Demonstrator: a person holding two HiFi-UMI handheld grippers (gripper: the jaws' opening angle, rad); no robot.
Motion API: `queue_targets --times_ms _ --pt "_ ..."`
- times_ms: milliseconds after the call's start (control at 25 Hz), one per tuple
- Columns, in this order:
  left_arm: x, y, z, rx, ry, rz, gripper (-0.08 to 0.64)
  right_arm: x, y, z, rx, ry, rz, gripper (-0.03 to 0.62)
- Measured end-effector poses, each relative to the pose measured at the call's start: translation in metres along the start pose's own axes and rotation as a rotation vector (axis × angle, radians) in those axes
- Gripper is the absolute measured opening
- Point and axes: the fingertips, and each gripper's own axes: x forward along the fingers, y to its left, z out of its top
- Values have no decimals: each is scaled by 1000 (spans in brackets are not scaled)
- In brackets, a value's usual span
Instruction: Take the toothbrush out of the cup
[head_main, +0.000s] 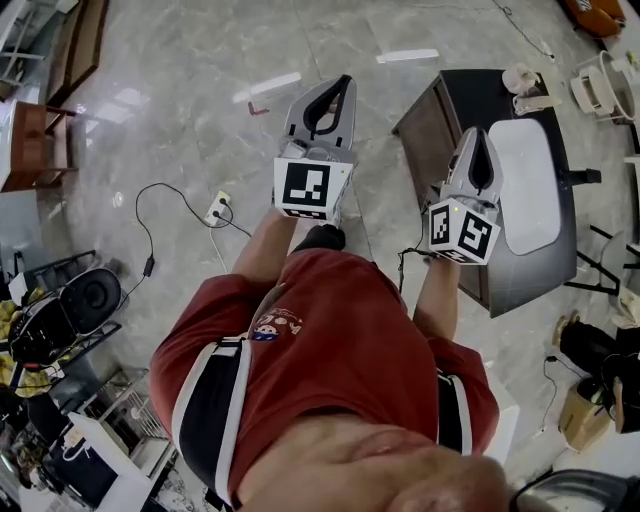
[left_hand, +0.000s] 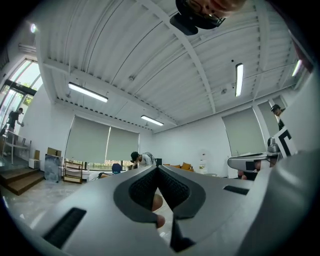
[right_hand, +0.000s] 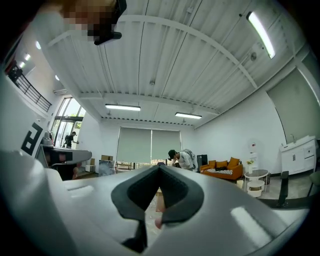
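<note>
Red shirt with black-and-white side stripes is filling the head view's foreground at 6 o'clock, its wearer holding both tools out level. At 12 o'clock the left gripper is showing its fingers pressed together on nothing. At 2 o'clock the right gripper, likewise closed and empty, is hanging over the near edge of a dark table. A white tray is lying on that table. At the far end, toward 1 o'clock, a small pale vessel that looks like the cup is standing. The toothbrush is too small to make out. Grey polished floor is lying open from 10 to 12 o'clock, with a power strip and its cable at 9 o'clock.

From the left gripper view, the left gripper is pointing with meshed tips into a white room. A ribbed ceiling with strip lights is spreading overhead, drawn blinds are hanging at 9 o'clock, and a distant person is bending at centre.

From the right gripper view, the right gripper is also sitting closed, with an orange sofa and a round side table at 3 o'clock.
</note>
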Motion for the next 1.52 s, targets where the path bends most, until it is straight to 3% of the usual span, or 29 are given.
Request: queue_targets --times_ms 320,800,1200,1440,1520 --pt "64 6 -7 -35 -4 -130 5 32 -17 7 -54 -7 -126 9" --pt "153 -98 -12 -17 -20 -382 5 20 -133 3 -51 -23 -376 9" --pt "253 -192 -28 -1 8 -485 5 55 -248 -18 -21 0 -451 11" --pt "299 -242 -50 22 46 -513 5 80 -306 -41 16 28 -448 12" --pt "311 -252 -57 28 63 -512 5 87 -319 -53 33 46 -438 46"
